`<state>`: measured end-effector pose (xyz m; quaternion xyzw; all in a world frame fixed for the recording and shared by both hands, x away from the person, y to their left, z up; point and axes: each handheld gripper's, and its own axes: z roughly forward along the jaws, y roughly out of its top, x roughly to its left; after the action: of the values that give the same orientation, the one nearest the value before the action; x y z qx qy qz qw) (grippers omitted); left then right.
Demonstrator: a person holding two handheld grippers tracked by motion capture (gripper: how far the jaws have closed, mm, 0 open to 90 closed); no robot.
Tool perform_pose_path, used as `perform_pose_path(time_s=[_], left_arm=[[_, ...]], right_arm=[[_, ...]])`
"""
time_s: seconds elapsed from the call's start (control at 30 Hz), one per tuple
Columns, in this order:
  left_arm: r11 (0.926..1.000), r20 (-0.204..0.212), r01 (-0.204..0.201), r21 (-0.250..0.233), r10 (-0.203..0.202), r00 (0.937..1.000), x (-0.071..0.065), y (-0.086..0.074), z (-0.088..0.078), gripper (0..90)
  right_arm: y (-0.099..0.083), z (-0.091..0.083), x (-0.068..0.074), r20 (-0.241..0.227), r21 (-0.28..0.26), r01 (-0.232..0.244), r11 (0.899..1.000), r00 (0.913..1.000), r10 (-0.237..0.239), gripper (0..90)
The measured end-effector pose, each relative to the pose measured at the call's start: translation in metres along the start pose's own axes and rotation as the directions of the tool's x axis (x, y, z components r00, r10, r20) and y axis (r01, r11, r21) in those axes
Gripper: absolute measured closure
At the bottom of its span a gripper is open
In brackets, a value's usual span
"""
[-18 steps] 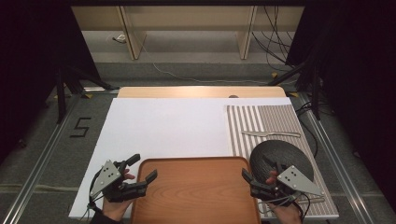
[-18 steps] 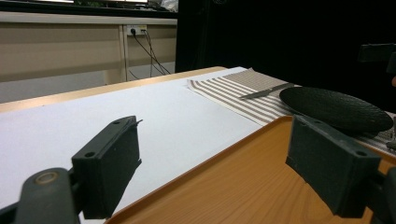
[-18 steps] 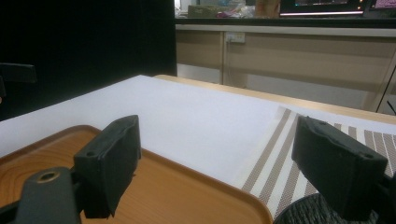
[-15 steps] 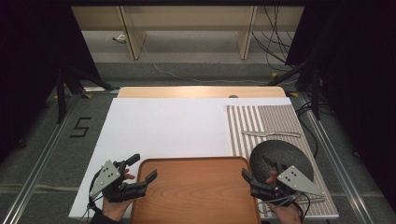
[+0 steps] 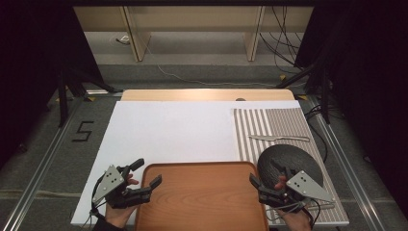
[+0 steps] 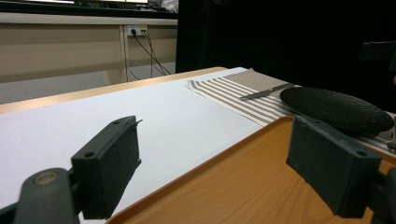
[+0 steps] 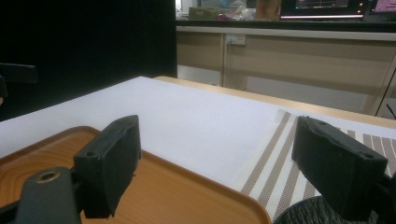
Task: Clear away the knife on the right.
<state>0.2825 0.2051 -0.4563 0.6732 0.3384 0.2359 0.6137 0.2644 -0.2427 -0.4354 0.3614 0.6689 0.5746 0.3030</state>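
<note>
A wooden tray (image 5: 202, 195) is seen at the near edge of the surface (image 5: 173, 132), lying on the white sheet that covers most of it. The left hand-held gripper (image 5: 144, 178) is held at the tray's left rim, with its jaws spread wide and nothing between them; in the left gripper view (image 6: 210, 163) one jaw is seen over the white sheet and the other over the tray's inner floor, so that the rim runs between them. Whether either pad touches the wood cannot be told.

The right hand-held gripper (image 5: 262, 180) is held at the tray's right rim, also with jaws standing wide apart and empty. In the right gripper view (image 7: 215, 163) its one jaw is seen above the tray (image 7: 140, 191) and the other above the dark round plate (image 7: 317, 212).

A striped placemat (image 5: 274, 127) is laid on the right part of the surface, just beside the tray. The dark plate (image 5: 284, 161) is set on the mat's near half, close to the right hand-held gripper, and a knife (image 5: 279, 138) is laid crosswise on the mat just beyond the plate. The tray itself is seen to be flat and bare.
</note>
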Motion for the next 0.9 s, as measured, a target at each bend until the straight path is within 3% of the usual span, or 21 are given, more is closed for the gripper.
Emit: perform_pose_path(time_s=[0.3,0.57,0.7,0.9], left_arm=[[1.0,0.001,0.001,-0.004,-0.001,1.0,0.0,0.0,0.0,16.3],[1.0,0.001,0.001,-0.005,-0.001,1.0,0.0,0.0,0.0,16.3],[1.0,0.003,0.002,-0.004,-0.002,1.0,0.001,0.001,0.0,16.3],[1.0,0.0,0.001,-0.001,-0.001,1.0,0.001,0.001,0.0,16.2]], right_arm=[[0.005,-0.003,-0.005,0.006,0.001,0.035,0.999,0.9994,-0.035,16.8],[0.01,-0.006,-0.014,0.01,0.023,0.038,0.999,0.9992,-0.038,17.0],[0.012,-0.006,-0.017,0.007,0.04,0.058,0.998,0.9983,-0.058,18.7],[0.023,-0.008,-0.03,-0.024,0.092,0.133,0.987,0.991,-0.131,19.8]])
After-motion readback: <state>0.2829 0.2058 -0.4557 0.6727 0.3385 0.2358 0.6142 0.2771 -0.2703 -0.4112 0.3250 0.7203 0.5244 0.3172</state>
